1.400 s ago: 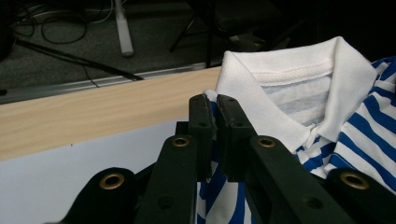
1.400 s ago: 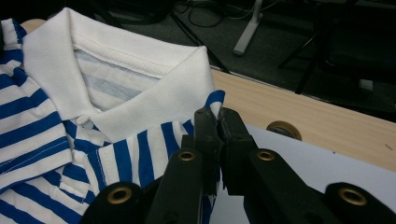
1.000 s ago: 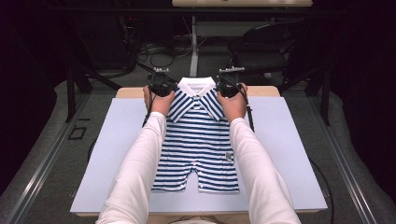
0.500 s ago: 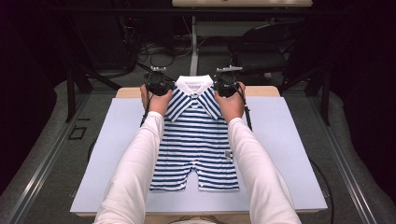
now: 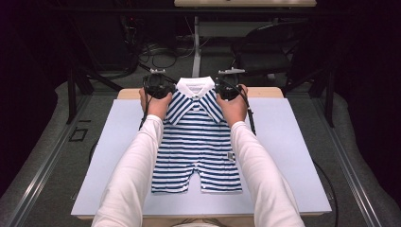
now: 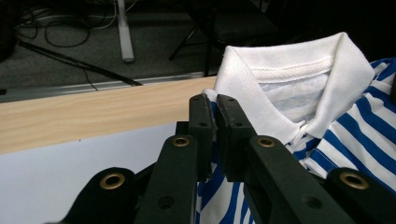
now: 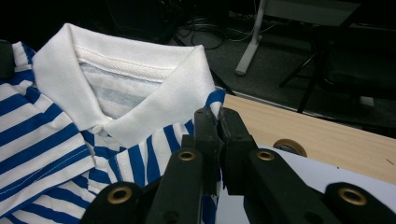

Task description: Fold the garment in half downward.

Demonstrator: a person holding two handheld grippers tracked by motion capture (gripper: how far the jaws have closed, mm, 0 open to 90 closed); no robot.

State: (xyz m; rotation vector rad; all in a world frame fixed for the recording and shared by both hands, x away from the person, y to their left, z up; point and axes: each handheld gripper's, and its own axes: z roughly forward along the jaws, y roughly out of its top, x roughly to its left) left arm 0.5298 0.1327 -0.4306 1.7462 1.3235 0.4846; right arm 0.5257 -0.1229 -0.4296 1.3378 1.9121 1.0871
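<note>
So that it can be spread flat on the counter point(image 5: 293, 142), the striped romper point(image 5: 198, 142) is pinched at each shoulder by the left hand-held gripper point(image 6: 214, 105) and right hand-held gripper point(image 7: 215, 116), both clamped on fabric.

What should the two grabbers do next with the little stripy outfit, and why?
Probably lift both together, a little, and keep them level. The left gripper and the right gripper are each shut on a shoulder of the striped romper, beside its white collar. The rest lies flat on the white mat, so an even lift should keep it from twisting.
</note>
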